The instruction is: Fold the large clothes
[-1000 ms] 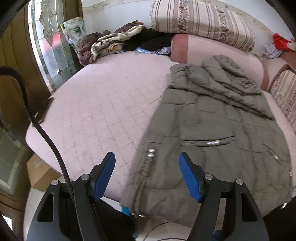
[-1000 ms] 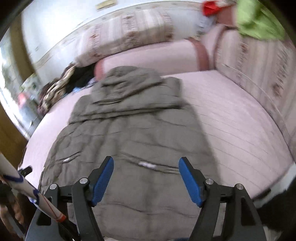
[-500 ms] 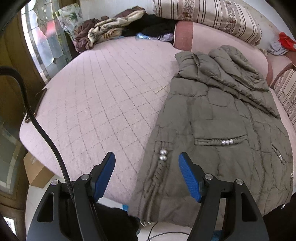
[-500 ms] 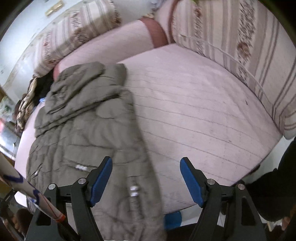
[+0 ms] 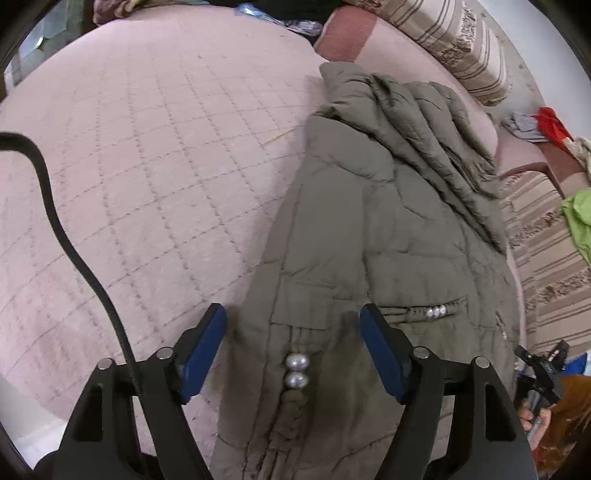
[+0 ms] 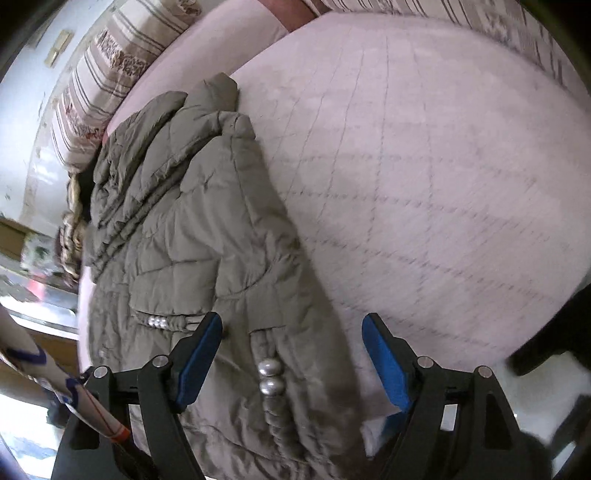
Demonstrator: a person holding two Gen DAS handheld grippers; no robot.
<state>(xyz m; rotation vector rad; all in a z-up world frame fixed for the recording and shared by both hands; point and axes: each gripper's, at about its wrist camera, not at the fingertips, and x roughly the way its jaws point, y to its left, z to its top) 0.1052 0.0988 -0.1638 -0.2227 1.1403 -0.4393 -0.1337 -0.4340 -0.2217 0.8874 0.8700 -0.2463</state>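
The left gripper [image 5: 293, 349] is seen with its blue pads [image 5: 201, 349] set wide apart, having just been opening, and nothing is pressed between them; the olive padded coat [image 5: 388, 229] lies below the gap, with two silver beads [image 5: 295, 371] of its pocket trim framed there. The right gripper [image 6: 291, 356] is likewise parted, its jaws just widened, above the coat's [image 6: 192, 236] other side edge and a second pair of beads [image 6: 270, 376]; whether either gripper touches the fabric cannot be told. The coat is spread flat on a pink quilted bed [image 5: 147, 147], hood end toward the striped bolsters [image 5: 454, 40]. A black cable [image 5: 66, 243] is draped across the left view (partly hiding the bed). Around the bed are seen heaped clothes [image 5: 280, 14], a red cloth [image 5: 552, 123], a green cloth [image 5: 580, 221] and, in the blurred right view, possibly a rolled paper tube [image 6: 55, 380].
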